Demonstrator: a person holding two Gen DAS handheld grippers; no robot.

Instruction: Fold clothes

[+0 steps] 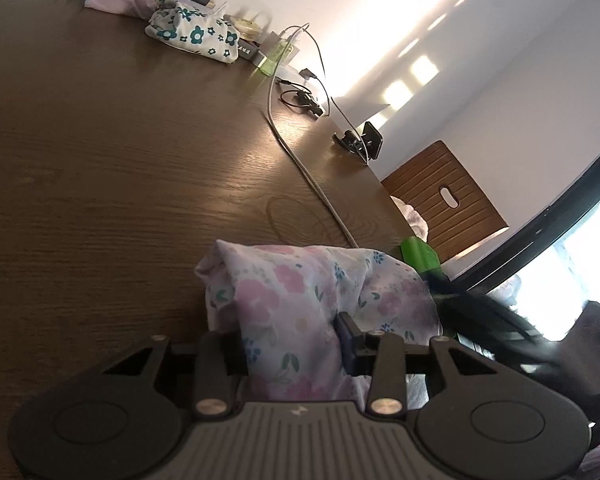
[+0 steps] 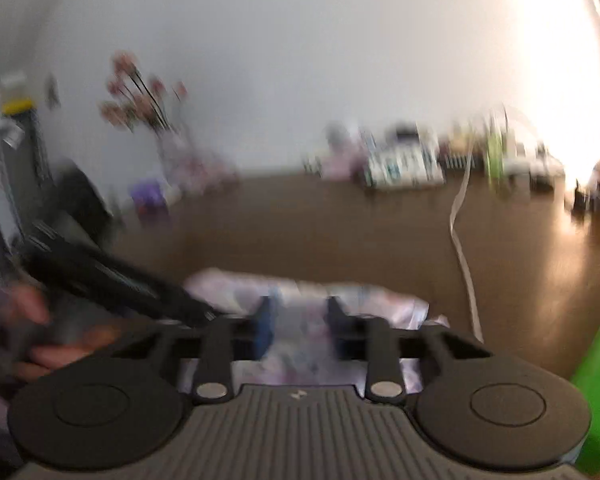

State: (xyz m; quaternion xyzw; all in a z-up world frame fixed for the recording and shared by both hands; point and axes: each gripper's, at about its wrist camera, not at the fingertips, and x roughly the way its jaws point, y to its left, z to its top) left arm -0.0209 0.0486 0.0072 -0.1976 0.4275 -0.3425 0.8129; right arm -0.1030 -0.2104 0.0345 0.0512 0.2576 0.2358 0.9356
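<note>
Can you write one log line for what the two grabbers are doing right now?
left gripper: fingers closed on pink floral cloth garment | right gripper: at same garment, grip blurred | brown wooden table: garment bunched

Wooden table bears floral garment, cable.

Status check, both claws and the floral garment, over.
Left claw shut on floral garment. Right claw also gripping it, view blurred. Garment bunched on table. White cable lies just beyond.

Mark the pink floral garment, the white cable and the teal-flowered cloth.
pink floral garment [image 1: 300, 300], left wrist view, bunched middle.
white cable [image 1: 320, 196], left wrist view, mid-length on table.
teal-flowered cloth [image 1: 196, 34], left wrist view, centre of bundle.
</note>
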